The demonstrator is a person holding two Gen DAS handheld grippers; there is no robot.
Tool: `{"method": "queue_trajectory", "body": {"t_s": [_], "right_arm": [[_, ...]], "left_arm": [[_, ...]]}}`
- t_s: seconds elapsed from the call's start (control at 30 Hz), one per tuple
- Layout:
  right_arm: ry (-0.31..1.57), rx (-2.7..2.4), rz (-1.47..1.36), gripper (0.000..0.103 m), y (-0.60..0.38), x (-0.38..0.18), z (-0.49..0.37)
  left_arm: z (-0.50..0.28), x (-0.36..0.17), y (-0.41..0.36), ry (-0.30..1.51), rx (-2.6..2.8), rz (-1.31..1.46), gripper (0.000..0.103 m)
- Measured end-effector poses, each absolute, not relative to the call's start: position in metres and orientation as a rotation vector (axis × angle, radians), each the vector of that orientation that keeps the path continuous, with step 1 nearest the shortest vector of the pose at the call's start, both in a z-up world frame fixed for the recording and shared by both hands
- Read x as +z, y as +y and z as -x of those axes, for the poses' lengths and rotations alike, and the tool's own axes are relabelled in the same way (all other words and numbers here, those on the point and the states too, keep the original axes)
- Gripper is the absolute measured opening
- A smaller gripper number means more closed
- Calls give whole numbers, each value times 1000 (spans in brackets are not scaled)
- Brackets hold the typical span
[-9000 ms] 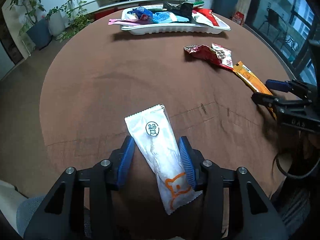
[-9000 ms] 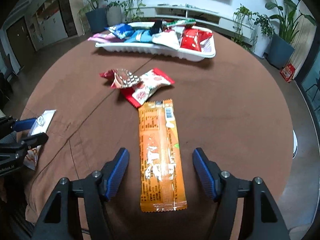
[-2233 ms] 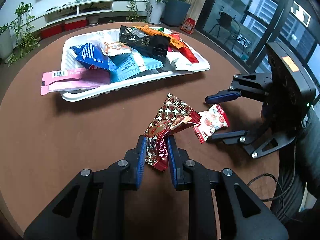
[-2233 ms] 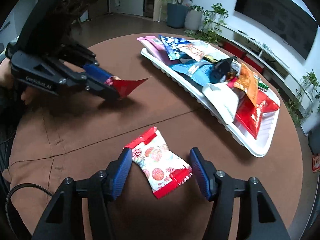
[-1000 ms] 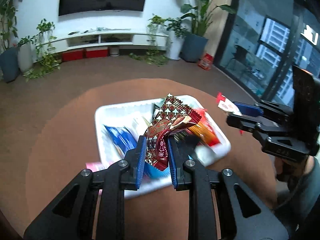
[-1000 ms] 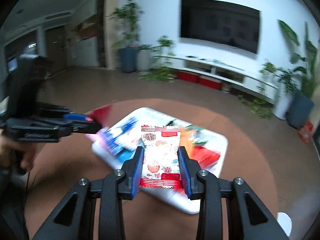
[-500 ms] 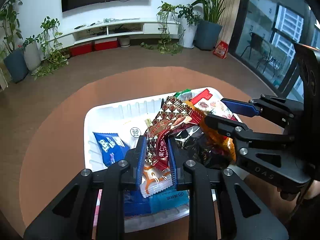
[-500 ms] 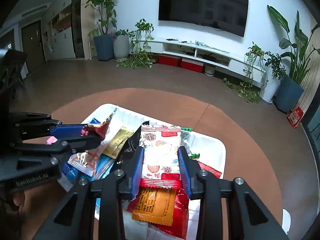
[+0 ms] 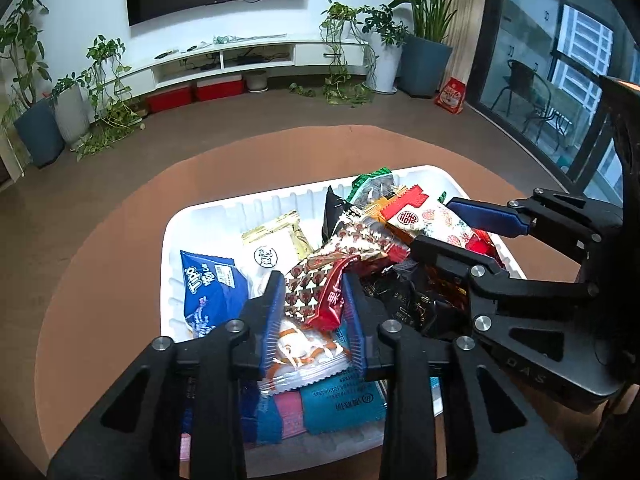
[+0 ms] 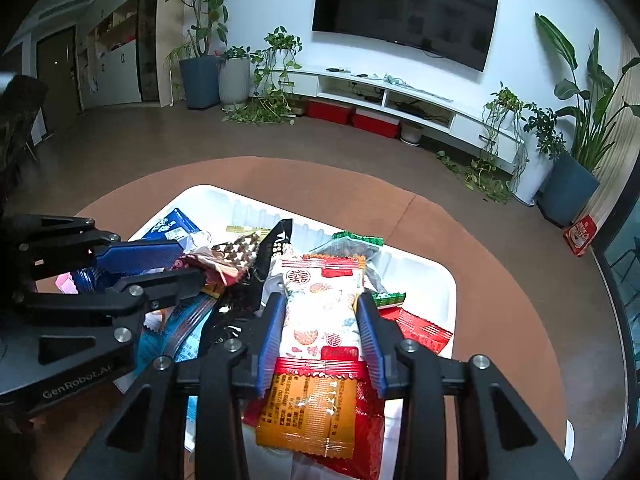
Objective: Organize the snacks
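Note:
A white tray (image 9: 224,206) heaped with snack packets sits on a round brown table (image 9: 100,260). My left gripper (image 9: 312,280) hovers over the tray's left half. Its jaws are opening, and a red-brown patterned packet (image 9: 340,256) lies loose between them on the pile. My right gripper (image 10: 319,300) is over the tray's (image 10: 444,280) right half, its jaws starting to open. Its pads still press a white and red packet (image 10: 316,276). Each gripper shows in the other's view: the left gripper (image 10: 188,262) at the left, the right gripper (image 9: 434,222) at the right.
The tray holds a blue Tipo packet (image 9: 208,284), a black packet (image 9: 404,300), an orange packet (image 10: 308,408) and several more. The table's far edge drops to the floor, with potted plants (image 10: 236,76) and a low TV console (image 10: 400,96) by the wall.
Both grippers came down closer over the tray. The left jaws widened and the red-brown packet slumped onto the pile. The right gripper still holds its packet.

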State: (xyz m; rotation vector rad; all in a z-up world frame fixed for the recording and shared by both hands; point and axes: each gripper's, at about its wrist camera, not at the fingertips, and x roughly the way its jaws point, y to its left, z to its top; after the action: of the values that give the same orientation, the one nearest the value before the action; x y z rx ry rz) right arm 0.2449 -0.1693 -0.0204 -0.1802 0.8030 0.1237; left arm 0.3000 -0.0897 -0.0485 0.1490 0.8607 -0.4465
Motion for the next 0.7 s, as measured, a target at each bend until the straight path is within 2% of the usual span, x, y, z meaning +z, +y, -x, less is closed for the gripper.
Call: {"method": "queue_trajectory", "body": {"t_s": [0.1, 0.13, 0.2, 0.33, 0.4, 0.43, 0.5, 0.57, 0.7], "right_arm": [[802, 103, 196, 46, -168, -21, -244], [803, 93, 201, 46, -167, -21, -243], [806, 85, 192, 47, -168, -19, -242], [781, 54, 224, 55, -168, -12, -235], [755, 34, 248, 60, -168, -4, -228], [740, 25, 257, 65, -168, 0, -224], [701, 3, 267, 74, -171, 12, -213], [661, -8, 268, 91, -174, 21, -201], [618, -26, 264, 101, -177, 34, -179]], "left_arm": [[-301, -43, -89, 836, -428, -149, 51], [-301, -41, -88, 829, -427, -144, 53], [-300, -37, -84, 819, -414, -138, 64], [-295, -26, -77, 795, -379, -130, 77], [-288, -17, -71, 769, -362, -127, 98], [-284, -13, -69, 748, -356, -123, 103], [-272, -3, -60, 712, -331, -125, 103], [-260, 5, -54, 670, -309, -123, 103], [-223, 19, -45, 607, -336, -90, 103]]}}
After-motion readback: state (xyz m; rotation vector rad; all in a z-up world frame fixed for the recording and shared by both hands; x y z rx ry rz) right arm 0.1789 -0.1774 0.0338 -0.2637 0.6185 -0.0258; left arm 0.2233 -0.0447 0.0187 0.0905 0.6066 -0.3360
